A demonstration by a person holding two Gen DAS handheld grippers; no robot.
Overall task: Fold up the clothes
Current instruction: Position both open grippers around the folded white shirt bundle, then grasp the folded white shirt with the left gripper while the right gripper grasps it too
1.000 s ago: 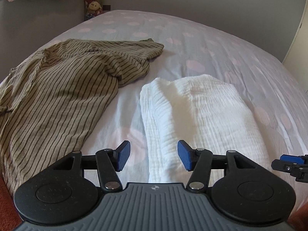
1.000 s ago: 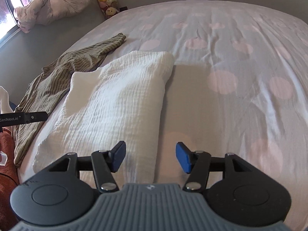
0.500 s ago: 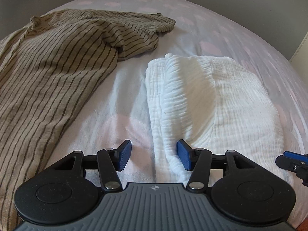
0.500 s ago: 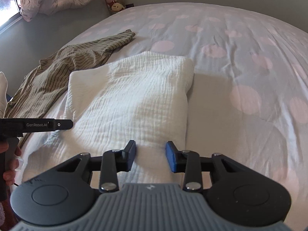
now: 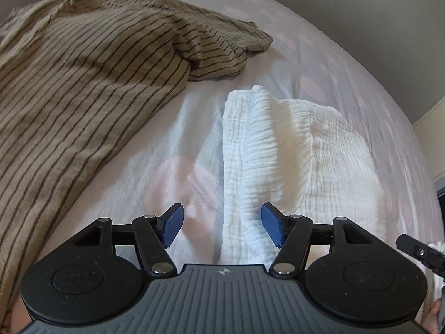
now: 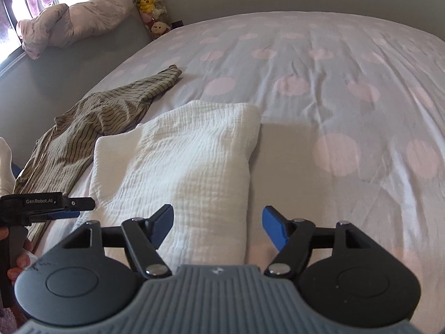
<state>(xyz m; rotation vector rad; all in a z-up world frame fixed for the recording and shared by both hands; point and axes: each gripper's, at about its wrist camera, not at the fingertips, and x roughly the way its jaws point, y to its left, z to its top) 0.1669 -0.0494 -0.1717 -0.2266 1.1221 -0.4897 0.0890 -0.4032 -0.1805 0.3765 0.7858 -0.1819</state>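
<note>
**A:** What are your two tools doing right now?

**B:** Your left hand-held gripper (image 5: 222, 224) sits low and centre in its frame, fingers spread wide, straddling the near left edge of the folded white garment (image 5: 292, 161). Nothing is clamped. Your right hand-held gripper (image 6: 217, 224) is also spread wide, at the garment's near right edge (image 6: 189, 167), gripping nothing.

**A:** What has just changed?

**B:** Half a second ago your right fingers were drawn close together over the cloth; now they stand far apart. I judge you have let go after a fold or a pat, so this white piece looks finished or nearly so. Your left tool has come lower and closer to the bed, with its fingers as wide as before.

**A:** And further out?

**B:** The white garment lies as a thick rectangle on the spotted bedsheet (image 6: 333, 89), mid-frame. The striped tan garment (image 5: 91, 89) fills the upper left of the left view, spread out and unfolded, near the white one but not touching it. It is probably your next piece. Plush toys (image 6: 147, 2) sit at the upper left of the right view.
</note>
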